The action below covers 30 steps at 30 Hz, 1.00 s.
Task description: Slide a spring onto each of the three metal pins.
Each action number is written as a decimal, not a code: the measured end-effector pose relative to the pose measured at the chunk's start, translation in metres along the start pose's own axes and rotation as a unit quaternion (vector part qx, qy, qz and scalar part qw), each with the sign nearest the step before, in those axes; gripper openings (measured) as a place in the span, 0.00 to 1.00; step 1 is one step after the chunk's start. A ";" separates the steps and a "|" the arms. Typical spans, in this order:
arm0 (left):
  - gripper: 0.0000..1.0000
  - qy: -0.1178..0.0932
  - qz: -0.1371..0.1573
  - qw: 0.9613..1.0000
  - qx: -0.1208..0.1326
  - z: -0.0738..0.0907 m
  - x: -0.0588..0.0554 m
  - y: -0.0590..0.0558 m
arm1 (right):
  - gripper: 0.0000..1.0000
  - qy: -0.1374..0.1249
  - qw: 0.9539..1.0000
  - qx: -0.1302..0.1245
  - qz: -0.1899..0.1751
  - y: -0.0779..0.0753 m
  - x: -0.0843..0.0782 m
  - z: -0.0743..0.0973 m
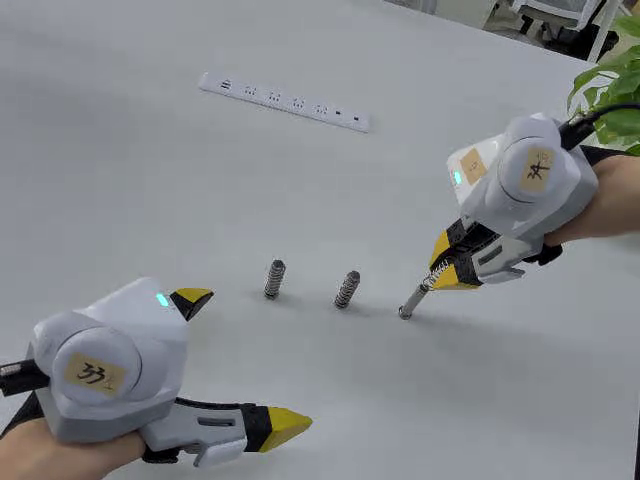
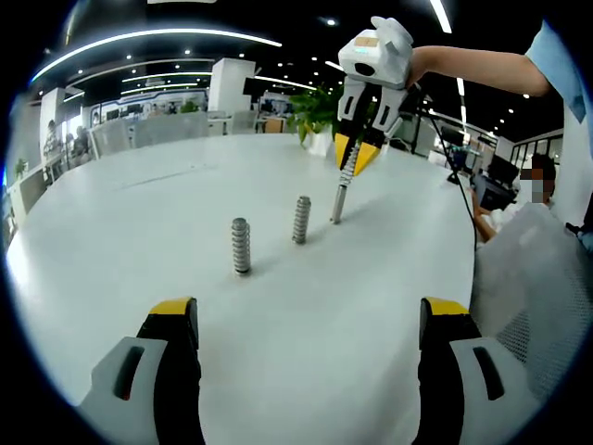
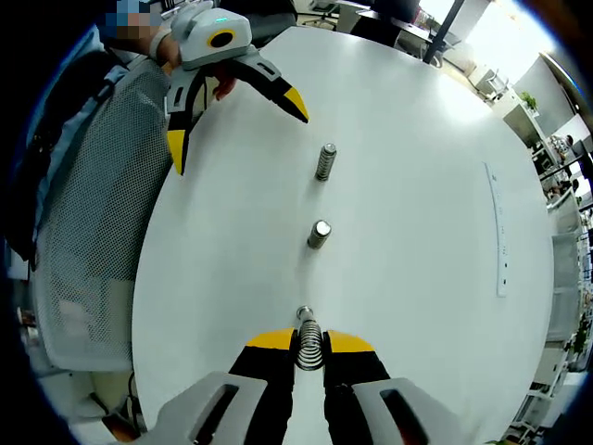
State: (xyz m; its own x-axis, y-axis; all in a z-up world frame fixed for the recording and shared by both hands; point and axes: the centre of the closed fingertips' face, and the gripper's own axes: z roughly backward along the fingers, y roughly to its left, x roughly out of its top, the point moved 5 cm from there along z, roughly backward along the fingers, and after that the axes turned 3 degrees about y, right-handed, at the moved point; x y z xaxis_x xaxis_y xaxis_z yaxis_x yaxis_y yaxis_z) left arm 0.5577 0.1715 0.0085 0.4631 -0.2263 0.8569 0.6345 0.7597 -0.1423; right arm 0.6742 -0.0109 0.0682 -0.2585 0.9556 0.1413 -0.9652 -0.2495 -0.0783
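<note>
Three metal pins stand in a row on the white table (image 1: 300,180). The left pin (image 1: 275,279) and the middle pin (image 1: 347,289) each carry a spring. On the right pin (image 1: 410,304) the lower shaft is bare, and a third spring (image 3: 309,345) sits over its top, tilted. My right gripper (image 1: 446,270) is shut on that spring, its yellow tips pinching it just above the pin. My left gripper (image 1: 240,360) stands open near the table's front edge, empty, well short of the pins (image 2: 241,246).
A white power strip (image 1: 285,101) lies at the back of the table. Green plant leaves (image 1: 610,90) reach in at the right edge. Beyond the table are office chairs and a seated person (image 2: 533,278).
</note>
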 end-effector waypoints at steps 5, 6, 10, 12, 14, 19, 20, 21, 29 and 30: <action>0.98 0.006 0.000 1.000 -0.001 0.000 -0.002 0.000 | 0.08 0.000 1.000 0.003 0.003 -0.003 -0.002 -0.002; 0.98 0.007 0.000 1.000 -0.002 0.000 -0.002 -0.001 | 0.08 0.002 1.000 0.002 0.004 -0.003 -0.002 -0.003; 0.97 0.010 0.001 1.000 -0.003 0.000 -0.004 -0.001 | 0.08 0.001 1.000 0.006 0.004 -0.003 -0.002 -0.004; 0.97 0.012 0.001 1.000 -0.003 0.000 -0.005 -0.001 | 0.08 0.002 1.000 0.007 0.006 -0.004 -0.002 -0.006; 0.97 0.012 0.001 1.000 -0.003 0.000 -0.005 -0.001 | 0.08 0.006 1.000 0.006 0.011 -0.004 -0.002 -0.007; 0.95 0.015 0.003 1.000 -0.002 0.001 -0.007 0.000 | 0.08 0.013 1.000 0.010 0.017 -0.005 -0.002 -0.013; 0.95 0.016 0.003 1.000 -0.002 0.001 -0.007 0.000 | 0.08 0.016 1.000 0.012 0.018 -0.005 -0.003 -0.015; 0.95 0.016 0.003 1.000 -0.002 0.001 -0.007 0.000 | 0.08 0.018 1.000 0.013 0.018 -0.005 -0.003 -0.016; 0.94 0.019 0.006 1.000 -0.002 0.001 -0.010 0.001 | 0.08 0.029 0.999 0.022 0.025 -0.005 -0.003 -0.026; 0.94 0.019 0.006 1.000 -0.001 0.002 -0.010 0.001 | 0.08 0.031 0.999 0.024 0.025 -0.006 -0.003 -0.028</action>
State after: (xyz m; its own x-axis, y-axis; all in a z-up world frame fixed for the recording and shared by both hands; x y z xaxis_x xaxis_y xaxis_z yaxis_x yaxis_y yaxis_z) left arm 0.5529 0.1755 0.0006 0.4944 -0.2407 0.8353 0.6301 0.7612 -0.1536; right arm 0.6817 -0.0077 0.0406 -0.3048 0.9493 0.0775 -0.9524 -0.3029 -0.0359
